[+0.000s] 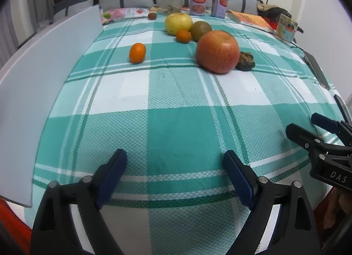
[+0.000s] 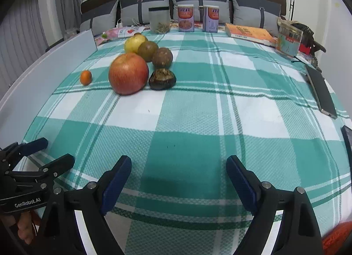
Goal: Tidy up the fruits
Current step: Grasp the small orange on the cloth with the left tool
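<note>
I see my left gripper (image 1: 175, 162) and my right gripper (image 2: 178, 168) low over the green checked cloth (image 1: 187, 122). Both have their jaws wide apart and hold nothing. The fruits sit far ahead in a bunch: a big red apple (image 1: 217, 51), a yellow apple (image 1: 178, 23), a green-brown fruit (image 1: 200, 30), two small oranges (image 1: 137, 52) (image 1: 183, 36), and a dark wrinkly one (image 1: 246, 60) touching the red apple. A white board (image 1: 44, 83) stands along the left. Boxes (image 2: 186, 18), a jar (image 2: 159, 19), a book (image 2: 248, 31) and a phone (image 2: 321, 92) lie around the edges.
</note>
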`<state>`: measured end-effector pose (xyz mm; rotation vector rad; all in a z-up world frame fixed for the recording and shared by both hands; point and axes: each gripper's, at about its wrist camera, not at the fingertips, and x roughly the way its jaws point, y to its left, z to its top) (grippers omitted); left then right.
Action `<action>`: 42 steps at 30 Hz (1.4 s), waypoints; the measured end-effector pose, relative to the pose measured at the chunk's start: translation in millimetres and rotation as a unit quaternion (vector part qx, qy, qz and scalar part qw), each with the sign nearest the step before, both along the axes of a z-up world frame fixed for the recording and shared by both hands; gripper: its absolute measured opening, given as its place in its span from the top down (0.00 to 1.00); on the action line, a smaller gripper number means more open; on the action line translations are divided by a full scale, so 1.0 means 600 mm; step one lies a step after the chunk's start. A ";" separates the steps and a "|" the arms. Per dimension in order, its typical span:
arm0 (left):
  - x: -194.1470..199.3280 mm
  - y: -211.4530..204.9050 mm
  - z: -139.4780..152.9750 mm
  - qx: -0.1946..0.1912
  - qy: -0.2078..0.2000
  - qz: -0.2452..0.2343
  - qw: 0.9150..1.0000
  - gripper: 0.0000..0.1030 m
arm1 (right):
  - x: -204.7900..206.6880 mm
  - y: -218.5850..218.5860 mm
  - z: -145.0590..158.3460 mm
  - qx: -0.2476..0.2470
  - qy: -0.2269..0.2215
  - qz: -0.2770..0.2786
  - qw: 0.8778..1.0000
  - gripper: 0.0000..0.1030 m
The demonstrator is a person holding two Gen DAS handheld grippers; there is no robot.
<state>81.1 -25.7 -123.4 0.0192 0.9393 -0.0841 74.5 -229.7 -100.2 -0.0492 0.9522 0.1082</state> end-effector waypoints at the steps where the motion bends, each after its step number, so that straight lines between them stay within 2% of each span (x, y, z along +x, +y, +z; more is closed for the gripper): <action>1: -0.001 0.000 -0.001 0.000 -0.001 -0.001 1.000 0.10 | 0.001 -0.001 -0.002 0.001 0.003 0.000 1.000 0.15; 6: -0.001 0.000 -0.003 0.002 -0.004 -0.008 1.000 0.07 | 0.002 -0.003 -0.009 -0.001 0.011 -0.003 1.000 0.14; 9: 0.000 0.000 -0.002 0.003 0.000 -0.011 1.000 0.07 | 0.001 0.003 -0.013 -0.014 0.013 0.002 1.000 0.08; 12: 0.017 0.005 0.003 -0.004 0.023 -0.017 1.000 0.07 | -0.001 0.008 -0.016 -0.017 0.017 0.005 1.000 0.03; 18: 0.142 0.097 0.037 -0.083 0.020 0.035 0.996 0.09 | -0.001 0.009 -0.017 -0.014 0.021 0.008 1.000 0.00; 20: 0.180 0.115 0.034 -0.090 0.025 0.037 0.995 0.10 | 0.000 0.009 -0.017 -0.014 0.022 0.009 1.000 0.00; 22: 0.210 0.120 0.027 -0.070 0.021 0.033 0.997 0.21 | 0.000 0.009 -0.017 -0.014 0.022 0.008 1.000 0.00; 23: 0.221 0.116 0.024 -0.061 0.023 0.027 0.998 0.32 | 0.001 0.009 -0.017 -0.014 0.023 0.008 1.000 0.00; 24: 0.230 0.112 0.020 -0.054 0.027 0.019 0.998 0.37 | 0.001 0.009 -0.017 -0.013 0.023 0.008 1.000 0.00; 27: 0.248 0.094 0.011 -0.024 0.019 0.005 1.000 0.39 | 0.001 0.010 -0.017 -0.013 0.023 0.008 1.000 0.00; 29: 0.255 0.092 0.008 -0.020 0.010 0.003 1.000 0.41 | 0.001 0.009 -0.017 -0.013 0.023 0.008 1.000 0.00; 31: 0.259 0.091 0.007 -0.024 0.005 0.002 1.000 0.59 | 0.001 0.010 -0.017 -0.013 0.023 0.008 1.000 0.00; 32: 0.262 0.091 0.007 -0.026 0.001 -0.001 1.000 0.74 | 0.001 0.009 -0.017 -0.013 0.023 0.007 1.000 0.00; 37: 0.239 0.089 0.022 -0.055 -0.001 -0.022 0.998 0.75 | 0.003 0.010 -0.017 -0.012 0.024 0.006 1.000 0.00; 42: 0.164 0.091 0.036 -0.141 0.035 -0.059 0.988 0.74 | 0.005 0.010 -0.016 -0.009 0.025 0.004 1.000 0.00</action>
